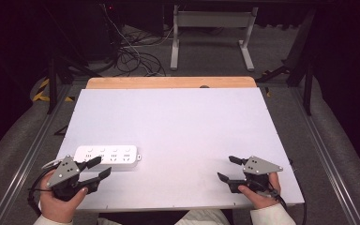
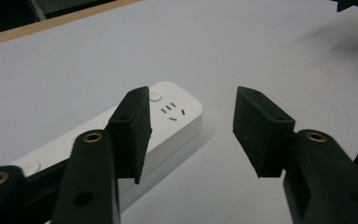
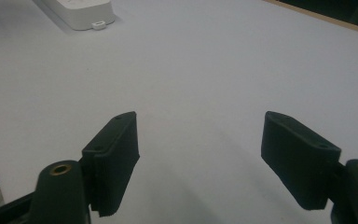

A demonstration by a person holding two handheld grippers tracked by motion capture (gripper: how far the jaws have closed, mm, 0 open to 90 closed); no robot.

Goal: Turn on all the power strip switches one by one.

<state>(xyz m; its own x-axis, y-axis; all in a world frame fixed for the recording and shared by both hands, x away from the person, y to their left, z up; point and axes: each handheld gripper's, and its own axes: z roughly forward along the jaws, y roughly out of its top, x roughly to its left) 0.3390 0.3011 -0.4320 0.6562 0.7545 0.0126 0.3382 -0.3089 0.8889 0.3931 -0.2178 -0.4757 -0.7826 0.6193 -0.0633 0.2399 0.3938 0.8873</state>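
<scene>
Lying flat near the front-left corner of the white table (image 1: 178, 122), a white power strip (image 1: 107, 155) is seen with its long axis running left to right, parallel to the table's near edge — four socket groups face upward. The left gripper (image 1: 98, 170) is held just beside the strip's near long side, its jaws spread wide and nothing caught between them. In the left gripper view, the strip (image 2: 165, 116) is shown passing under and behind the left-hand jaw, so that its rounded end sits off to one side of the gap rather than squarely within it; whether that jaw touches the casing cannot be told. The right gripper (image 1: 228, 168) is held well apart, above bare table near the front-right corner, its jaws likewise opened wide and empty. From the right gripper view, only the strip's far end (image 3: 81, 14) is caught, at the upper left and at a distance. The left gripper is judged much the nearer of the two — a grasp across the strip's short width would appear to call for a small sideways shift, so that the casing is brought between the jaws.
</scene>
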